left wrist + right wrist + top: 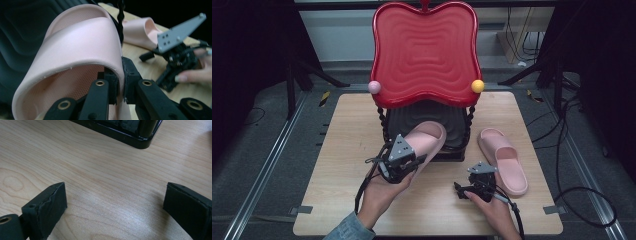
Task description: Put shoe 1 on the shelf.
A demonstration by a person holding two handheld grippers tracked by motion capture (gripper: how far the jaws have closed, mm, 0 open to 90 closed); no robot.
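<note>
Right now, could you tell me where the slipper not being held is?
In the high view, the loose slipper lies flat on the table's right side, just right of the rack's black base and beyond the right gripper.

The high view looks down and forward over my side of the wooden table (347, 150). My left gripper view sits close behind the held pink slipper (80, 47), facing my right gripper (175, 60), while my right gripper view stares closely down at bare tabletop.
</note>
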